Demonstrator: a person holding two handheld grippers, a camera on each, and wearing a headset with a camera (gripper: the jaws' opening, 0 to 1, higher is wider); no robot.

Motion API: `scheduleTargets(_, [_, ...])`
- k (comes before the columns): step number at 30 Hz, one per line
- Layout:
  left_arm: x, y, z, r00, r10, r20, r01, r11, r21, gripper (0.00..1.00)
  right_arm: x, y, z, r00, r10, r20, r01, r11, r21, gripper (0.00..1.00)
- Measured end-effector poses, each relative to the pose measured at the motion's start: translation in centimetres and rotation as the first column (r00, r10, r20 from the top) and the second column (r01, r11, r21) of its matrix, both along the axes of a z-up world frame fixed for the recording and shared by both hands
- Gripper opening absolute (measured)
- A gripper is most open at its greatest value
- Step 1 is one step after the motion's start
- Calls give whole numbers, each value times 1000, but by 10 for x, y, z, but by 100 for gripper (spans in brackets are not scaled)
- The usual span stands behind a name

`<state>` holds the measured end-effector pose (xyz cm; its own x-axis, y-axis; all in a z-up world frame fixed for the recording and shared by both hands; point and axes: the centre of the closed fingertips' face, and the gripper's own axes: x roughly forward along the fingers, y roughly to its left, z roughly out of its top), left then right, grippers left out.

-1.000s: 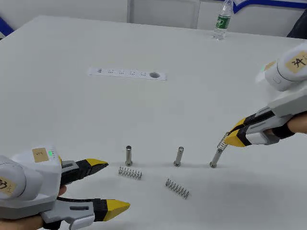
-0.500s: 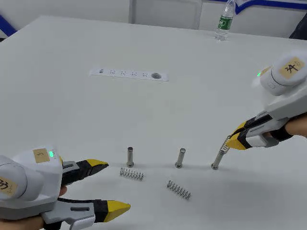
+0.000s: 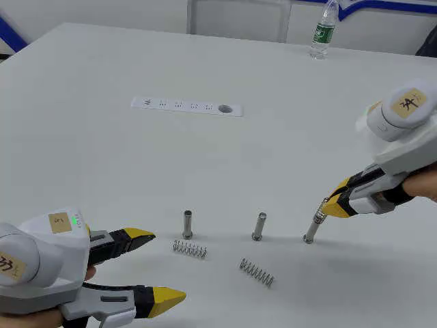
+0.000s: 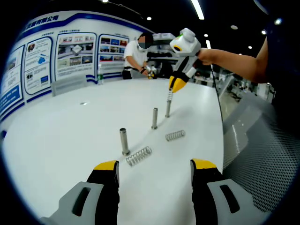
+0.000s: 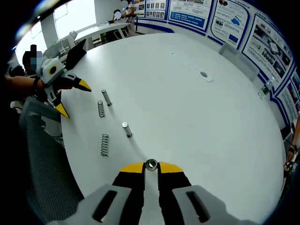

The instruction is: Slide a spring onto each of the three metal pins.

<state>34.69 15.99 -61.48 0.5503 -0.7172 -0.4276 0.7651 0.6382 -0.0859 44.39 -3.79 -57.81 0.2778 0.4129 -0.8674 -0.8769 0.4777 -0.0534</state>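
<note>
Right gripper (image 3: 331, 208) is pinching the held spring (image 3: 319, 209), jaws nearly closed on the coil, which is sitting at the head of the end pin (image 3: 311, 233) directly under its tips. Left gripper (image 3: 162, 266) is hovering low, jaws wide apart and gripping nothing. Just ahead of its tips the first pin (image 4: 123, 140) is standing upright, a loose spring (image 4: 139, 156) lying at its foot. Further along are the middle pin (image 4: 154, 118) and a second loose spring (image 4: 175, 135). A white table (image 3: 102, 157) is carrying everything. A power strip (image 3: 186, 106) is lying well beyond both grippers, a water bottle (image 3: 322, 31) standing near the far edge. Poster panels (image 4: 70, 49) are lining the wall, and another person (image 4: 136, 54) is standing beyond the table.
</note>
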Motion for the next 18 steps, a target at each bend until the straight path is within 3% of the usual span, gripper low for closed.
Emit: scheduleTargets(18, [1, 1, -1, 1000, 0, 2, 0, 1000, 2, 62, 0, 1, -29, 999, -18, -38, 17, 999, -35, 11])
